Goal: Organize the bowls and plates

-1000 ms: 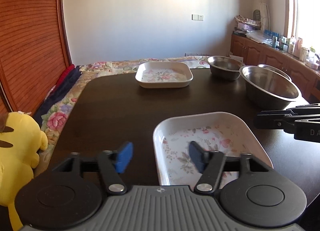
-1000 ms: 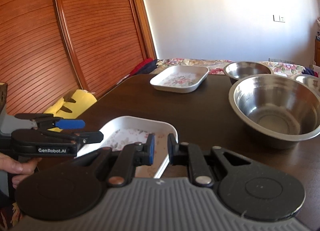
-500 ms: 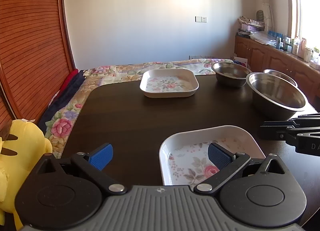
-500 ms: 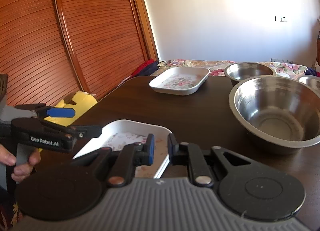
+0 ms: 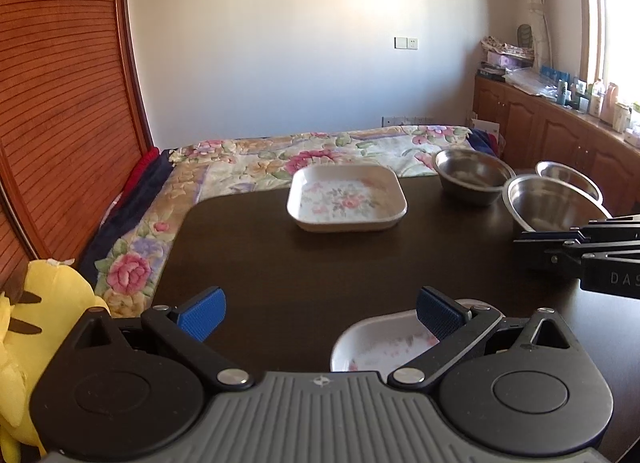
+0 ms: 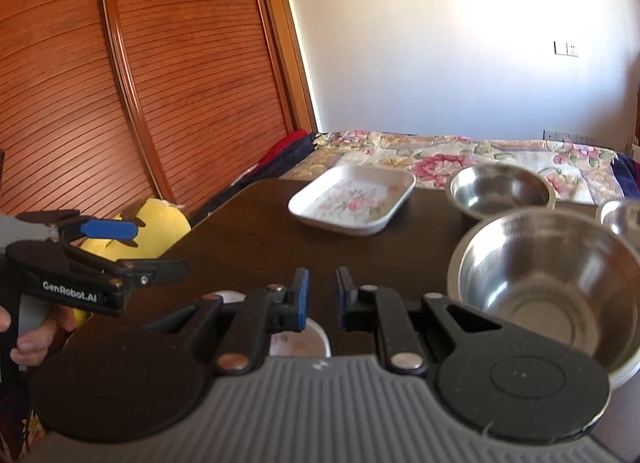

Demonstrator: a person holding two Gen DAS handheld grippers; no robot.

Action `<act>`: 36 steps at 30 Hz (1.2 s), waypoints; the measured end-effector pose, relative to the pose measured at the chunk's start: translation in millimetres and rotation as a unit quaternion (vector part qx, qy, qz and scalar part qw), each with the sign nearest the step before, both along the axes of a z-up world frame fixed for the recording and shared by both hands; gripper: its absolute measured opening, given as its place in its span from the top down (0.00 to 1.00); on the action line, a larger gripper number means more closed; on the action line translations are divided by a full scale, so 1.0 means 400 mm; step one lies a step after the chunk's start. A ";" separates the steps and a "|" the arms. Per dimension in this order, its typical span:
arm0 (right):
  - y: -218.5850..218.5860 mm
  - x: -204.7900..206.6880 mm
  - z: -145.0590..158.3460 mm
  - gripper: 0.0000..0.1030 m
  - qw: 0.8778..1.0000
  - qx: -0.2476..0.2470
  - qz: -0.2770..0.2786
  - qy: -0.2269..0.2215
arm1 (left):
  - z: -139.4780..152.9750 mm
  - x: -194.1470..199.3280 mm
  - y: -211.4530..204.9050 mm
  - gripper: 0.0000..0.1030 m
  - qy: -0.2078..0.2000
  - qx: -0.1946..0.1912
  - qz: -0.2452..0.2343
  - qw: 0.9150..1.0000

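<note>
Two floral trays on a dark table (image 5: 280, 263), three steel bowls at the right side.

Left claw (image 5: 320, 313): spread wide, blue pads far apart, nothing between them, raised above the table. Near tray (image 5: 372, 343) low at 5 o'clock from the claw's midpoint, right pad (image 5: 438, 319) overlapping its far rim in view; contact cannot be told. Most of the tray hidden under the claw body, so its long axis cannot be read here. Far tray (image 5: 347, 199) at 12 o'clock, well apart, long axis running 9 to 3.

Right claw (image 6: 319, 299): nearly closed, a narrow gap between the pads, gripping nothing. Only a sliver of the near tray (image 6: 298, 339) visible at 6 o'clock below the pads. Big bowl (image 6: 548, 287) at 3 o'clock, just beside; second bowl (image 6: 500, 191) at 1 o'clock behind it; third bowl (image 6: 622, 219) cut by the edge at 2 o'clock. Far tray (image 6: 352, 199) at 12 o'clock.

Likely step: stacking trays together and nesting bowls, none yet done. Deciding relation: near tray close under both claws, offset right of the left claw's centre. Left claw nearer in readiness, being already open; a shift toward 3 o'clock and a descent needed to straddle the rim. Right claw better placed for the big bowl.
</note>
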State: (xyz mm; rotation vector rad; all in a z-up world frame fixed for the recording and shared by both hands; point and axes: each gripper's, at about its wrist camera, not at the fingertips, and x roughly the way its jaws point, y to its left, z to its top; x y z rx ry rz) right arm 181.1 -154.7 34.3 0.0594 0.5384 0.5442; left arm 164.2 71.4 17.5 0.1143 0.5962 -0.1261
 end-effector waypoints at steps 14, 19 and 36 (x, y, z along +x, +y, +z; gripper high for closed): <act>0.002 0.141 0.079 0.68 1.000 -0.011 -0.007 -0.008 | 0.077 0.122 0.011 0.00 -0.023 0.017 0.004 1.000; 0.006 0.195 0.081 0.60 1.000 -0.014 -0.019 0.000 | 0.074 0.172 0.012 0.00 -0.020 0.017 -0.007 1.000; 0.076 0.376 0.024 0.40 0.995 -0.068 -0.048 0.052 | 0.023 0.368 0.053 0.00 -0.006 -0.003 -0.046 0.999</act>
